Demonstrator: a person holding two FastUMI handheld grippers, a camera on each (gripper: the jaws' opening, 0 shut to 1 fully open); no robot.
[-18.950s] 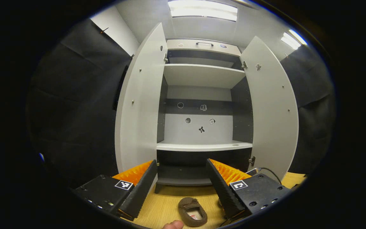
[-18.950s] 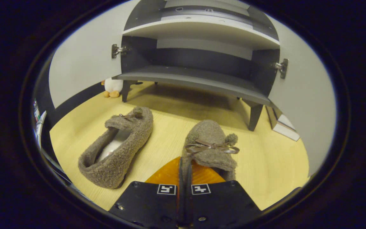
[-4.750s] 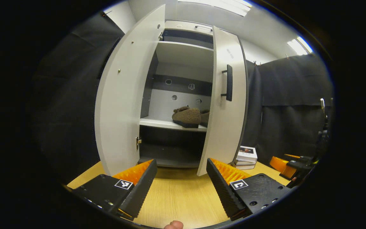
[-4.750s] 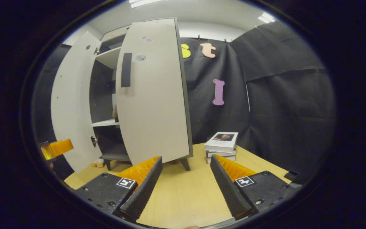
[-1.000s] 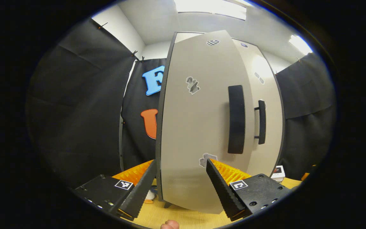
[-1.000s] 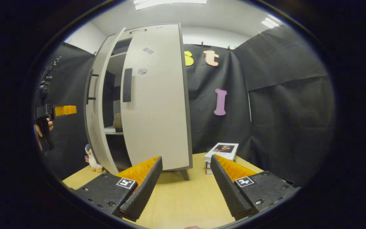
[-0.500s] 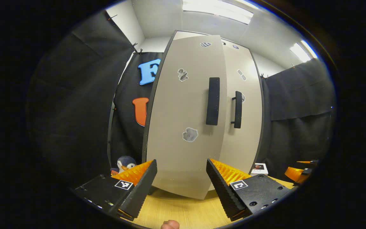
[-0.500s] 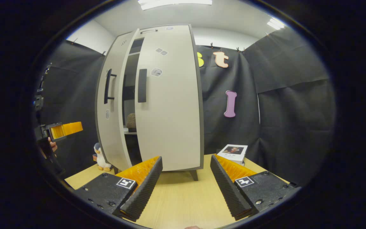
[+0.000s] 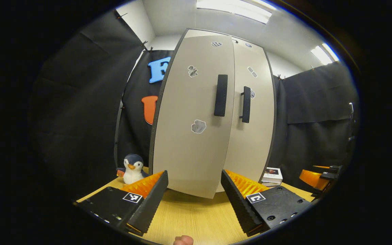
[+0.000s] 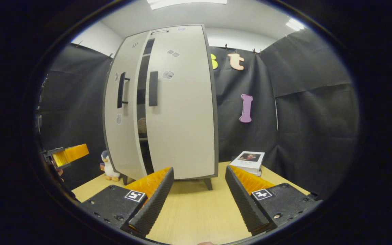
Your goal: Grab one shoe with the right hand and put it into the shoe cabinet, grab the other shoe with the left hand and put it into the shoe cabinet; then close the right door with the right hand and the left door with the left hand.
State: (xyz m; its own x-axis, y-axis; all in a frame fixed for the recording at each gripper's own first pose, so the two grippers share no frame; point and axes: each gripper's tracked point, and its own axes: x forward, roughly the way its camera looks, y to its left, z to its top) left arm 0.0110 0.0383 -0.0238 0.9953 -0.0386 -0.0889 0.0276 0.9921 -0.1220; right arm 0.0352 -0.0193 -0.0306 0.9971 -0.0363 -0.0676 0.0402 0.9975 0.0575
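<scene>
In the left gripper view, a toy penguin [image 9: 132, 169] stood on the bench [image 9: 196, 221] at the far left, just beside the shoe cabinet [image 9: 182, 102]. My left hand-held gripper [image 9: 193, 199] was spread wide, holding nothing, with the bottom edge of the left door [image 9: 189, 149] showing between its fingers. That door stood almost shut, its dark handle [image 9: 220, 95] close beside the handle of the right door [image 9: 255, 136]. Further right, a stack of books [image 9: 271, 174] lay on the bench near the cabinet's foot, and my other hand-held gripper showed at the far right edge. In the right gripper view, the left hand-held gripper [image 10: 67, 153] hung at the left edge, apart from the cabinet, and the penguin [image 10: 108, 166] stood by the cabinet's leg. A narrow gap remained between the two doors, and through it I could see part of a brown shoe [image 10: 142, 126] on a shelf inside. My right hand-held gripper [image 10: 198, 200] was also spread, pinching nothing, over the bare bench [image 10: 199, 217], with the books [image 10: 248, 160] just to its right.
</scene>
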